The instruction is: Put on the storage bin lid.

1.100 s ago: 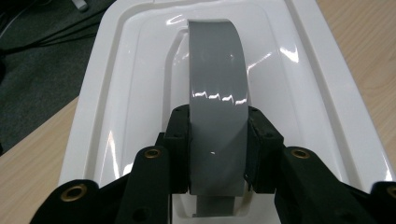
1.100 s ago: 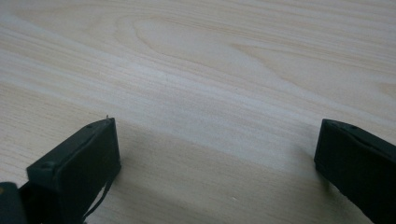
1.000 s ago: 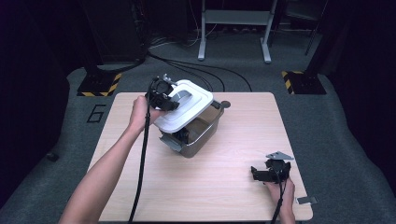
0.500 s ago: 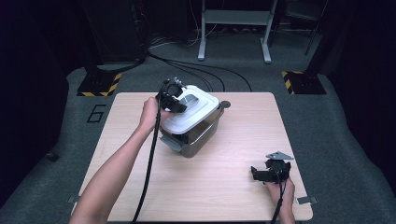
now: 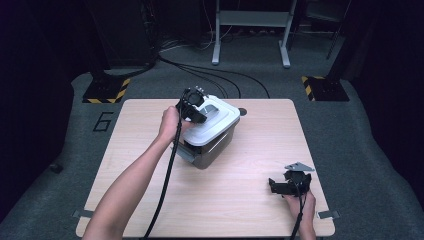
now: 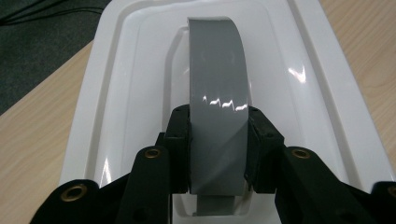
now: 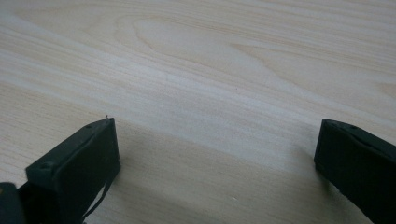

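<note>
On the wooden table (image 5: pixel 150 120) sits a grey box with a white lid (image 6: pixel 135 60), a bit left of centre. My left gripper (image 5: pixel 196 107) is clamped on the lid's grey handle (image 6: pixel 217 79), likely to lift the lid. Well right of the box, my right gripper (image 5: pixel 289 183) rests idle, jaws spread and empty.

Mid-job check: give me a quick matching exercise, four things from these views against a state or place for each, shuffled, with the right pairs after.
Things:
1. left gripper
2. right gripper
3. grey handle
4. white lid

States or places:
A. jaws wide apart over bare wood
B. sits on top of the grey container
C. jaws closed on the handle
D. arches over the middle of the lid

Pairs: 1-C, 2-A, 3-D, 4-B
</note>
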Available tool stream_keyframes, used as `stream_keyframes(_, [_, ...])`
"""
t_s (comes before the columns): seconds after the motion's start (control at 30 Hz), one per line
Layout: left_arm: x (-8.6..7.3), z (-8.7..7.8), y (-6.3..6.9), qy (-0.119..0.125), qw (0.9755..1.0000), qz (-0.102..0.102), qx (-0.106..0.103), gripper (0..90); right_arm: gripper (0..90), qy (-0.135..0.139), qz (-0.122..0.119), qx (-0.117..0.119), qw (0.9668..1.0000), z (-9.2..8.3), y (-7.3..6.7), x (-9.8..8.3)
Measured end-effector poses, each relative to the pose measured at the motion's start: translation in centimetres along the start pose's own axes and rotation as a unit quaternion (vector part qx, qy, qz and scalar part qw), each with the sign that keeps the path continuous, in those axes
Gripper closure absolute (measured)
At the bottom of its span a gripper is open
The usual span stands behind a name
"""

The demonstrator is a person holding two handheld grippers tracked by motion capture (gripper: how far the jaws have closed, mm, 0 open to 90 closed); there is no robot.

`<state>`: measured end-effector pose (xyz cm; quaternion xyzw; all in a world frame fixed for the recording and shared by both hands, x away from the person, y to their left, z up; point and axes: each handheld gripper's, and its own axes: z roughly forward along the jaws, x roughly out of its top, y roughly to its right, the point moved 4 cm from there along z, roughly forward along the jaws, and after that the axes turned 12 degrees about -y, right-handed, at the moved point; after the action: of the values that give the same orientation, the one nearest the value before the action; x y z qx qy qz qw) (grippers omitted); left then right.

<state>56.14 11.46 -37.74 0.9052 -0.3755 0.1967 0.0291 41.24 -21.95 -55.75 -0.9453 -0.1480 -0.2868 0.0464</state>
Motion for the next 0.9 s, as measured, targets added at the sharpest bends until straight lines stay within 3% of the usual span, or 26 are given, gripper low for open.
stream_keyframes(0.43, [-0.21,0.15,0.96,-0.017,0.9999,-0.001,-0.001,66.6,0.0,0.0,-0.001,0.0,1.0,0.0,0.0,0.0])
stream_keyframes(0.63, [-0.53,-0.08,0.92,-0.024,0.9996,-0.012,0.005,66.6,0.0,0.0,-0.002,-0.001,1.0,-0.01,0.0,-0.01])
stream_keyframes(0.9, [-0.46,0.07,0.97,-0.024,0.9996,-0.008,0.009,66.3,0.0,0.0,-0.002,-0.001,1.0,-0.01,0.0,-0.01])
